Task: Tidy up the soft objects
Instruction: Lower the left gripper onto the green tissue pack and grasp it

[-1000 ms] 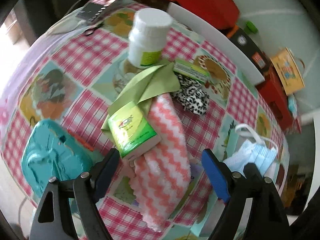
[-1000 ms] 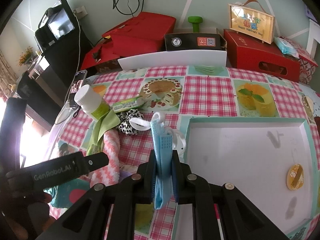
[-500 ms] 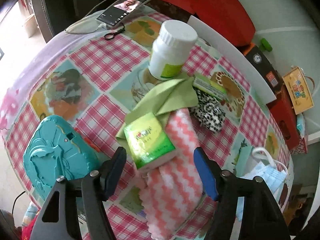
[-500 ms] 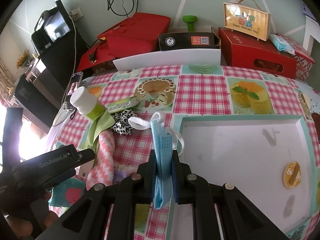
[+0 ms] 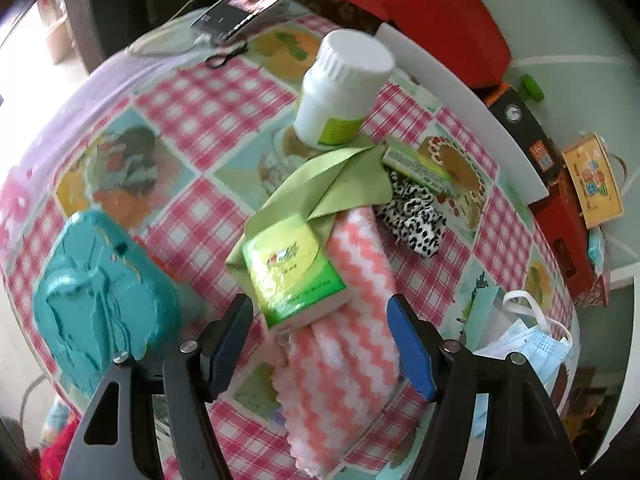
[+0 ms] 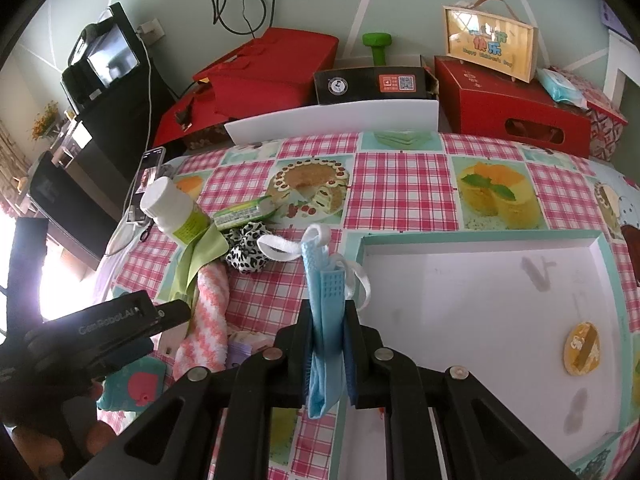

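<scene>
Room to move lies mostly off my right jaws' right side, where the white tray point(image 6: 480, 300) sits with its near-left rim just beside them, bare but for 1 yellow round tag point(image 6: 582, 348). My right gripper point(image 6: 328, 344) is clenched on 1 blue face mask point(image 6: 324, 312), which stands up between the jaws with its white ear loops spilling forward. My left gripper point(image 5: 320, 344) is released, jaws spread wide to either side of the pink zigzag towel point(image 5: 348, 344); neither pad touches it that I can see. Ahead of those jaws 1 green tissue pack point(image 5: 294, 268) lies on the towel, with 1 green cloth point(image 5: 332, 188) beyond it, then 1 white bottle point(image 5: 344, 92) upright. To the right of the cloth are 1 leopard scrunchie point(image 5: 412, 220) and 1 slim green box point(image 5: 416, 166). Left of the left jaws, 1 teal case point(image 5: 100, 304) sits near the counter point(image 5: 192, 96) edge. Only the left view shows the scissors point(image 5: 226, 54) and the tissue pack's face; only the right view shows the tray's inside. The phone point(image 5: 248, 4) lies at the counter's far edge.
</scene>
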`<action>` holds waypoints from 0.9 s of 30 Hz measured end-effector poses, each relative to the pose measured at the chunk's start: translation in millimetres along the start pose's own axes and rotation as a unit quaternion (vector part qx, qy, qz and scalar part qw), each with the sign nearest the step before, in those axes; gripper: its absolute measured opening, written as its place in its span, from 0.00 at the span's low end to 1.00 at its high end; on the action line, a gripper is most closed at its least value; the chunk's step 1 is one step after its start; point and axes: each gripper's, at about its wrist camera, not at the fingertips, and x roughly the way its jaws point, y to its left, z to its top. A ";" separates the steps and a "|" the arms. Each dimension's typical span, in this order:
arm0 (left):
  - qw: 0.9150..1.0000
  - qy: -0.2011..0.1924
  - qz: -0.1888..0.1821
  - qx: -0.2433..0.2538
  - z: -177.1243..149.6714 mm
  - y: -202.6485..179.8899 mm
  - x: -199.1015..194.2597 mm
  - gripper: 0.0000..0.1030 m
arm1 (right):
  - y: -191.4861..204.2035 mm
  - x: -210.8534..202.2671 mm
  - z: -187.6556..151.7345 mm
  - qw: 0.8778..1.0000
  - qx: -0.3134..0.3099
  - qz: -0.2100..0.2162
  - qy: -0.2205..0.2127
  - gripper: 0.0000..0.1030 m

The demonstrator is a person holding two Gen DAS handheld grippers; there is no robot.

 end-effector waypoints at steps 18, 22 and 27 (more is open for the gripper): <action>0.999 -0.033 0.026 -0.033 1.6 5.1 2.2 0.62 | -0.1 1.3 -0.3 1.000 -0.001 -0.001 0.003 0.14; 0.999 -0.032 0.025 -0.031 0.3 3.6 3.6 0.61 | 0.2 1.5 -0.3 1.000 -0.001 -0.001 0.003 0.14; 0.998 -0.042 0.026 -0.036 1.1 4.9 2.1 0.59 | 0.2 2.0 -0.3 1.000 -0.001 -0.001 0.004 0.14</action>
